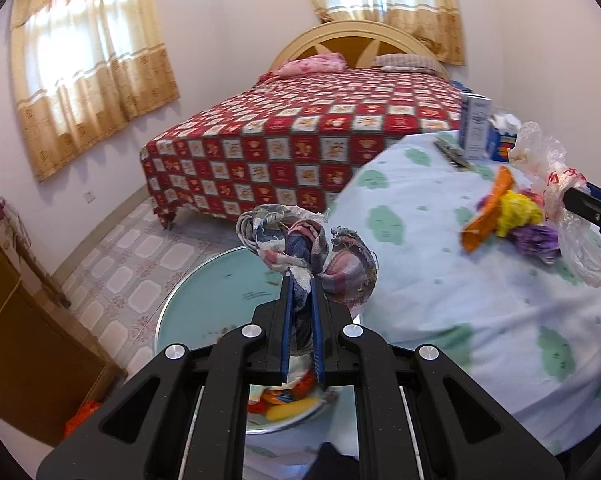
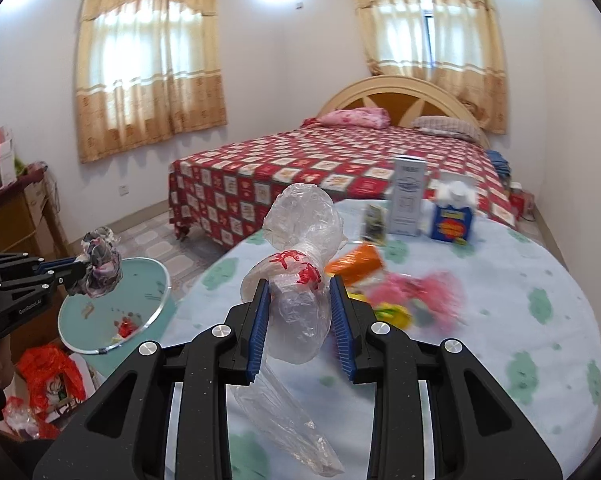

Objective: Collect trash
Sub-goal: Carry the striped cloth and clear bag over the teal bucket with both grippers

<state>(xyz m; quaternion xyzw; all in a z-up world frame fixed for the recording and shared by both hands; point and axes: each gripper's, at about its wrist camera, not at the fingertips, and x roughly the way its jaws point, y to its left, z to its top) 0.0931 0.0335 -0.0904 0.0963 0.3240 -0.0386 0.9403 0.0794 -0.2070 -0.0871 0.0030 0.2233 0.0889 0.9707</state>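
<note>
My left gripper (image 1: 300,280) is shut on a crumpled plaid cloth scrap (image 1: 308,246) and holds it over the open teal trash bin (image 1: 204,280); it also shows at the left of the right wrist view (image 2: 78,268) with the scrap (image 2: 98,268) above the bin (image 2: 148,276). My right gripper (image 2: 300,292) is shut on a clear plastic bag with red print (image 2: 300,248), held above the round table (image 2: 500,360). In the left wrist view that bag (image 1: 556,184) hangs at the right. Orange, yellow and purple wrappers (image 1: 508,216) lie on the table.
A white carton (image 2: 408,196) and a blue box (image 2: 452,220) stand at the table's far side. A bed with a red checked cover (image 2: 340,176) is behind. A red bag (image 2: 52,376) lies on the floor by the bin. A wooden cabinet (image 1: 28,340) stands at the left.
</note>
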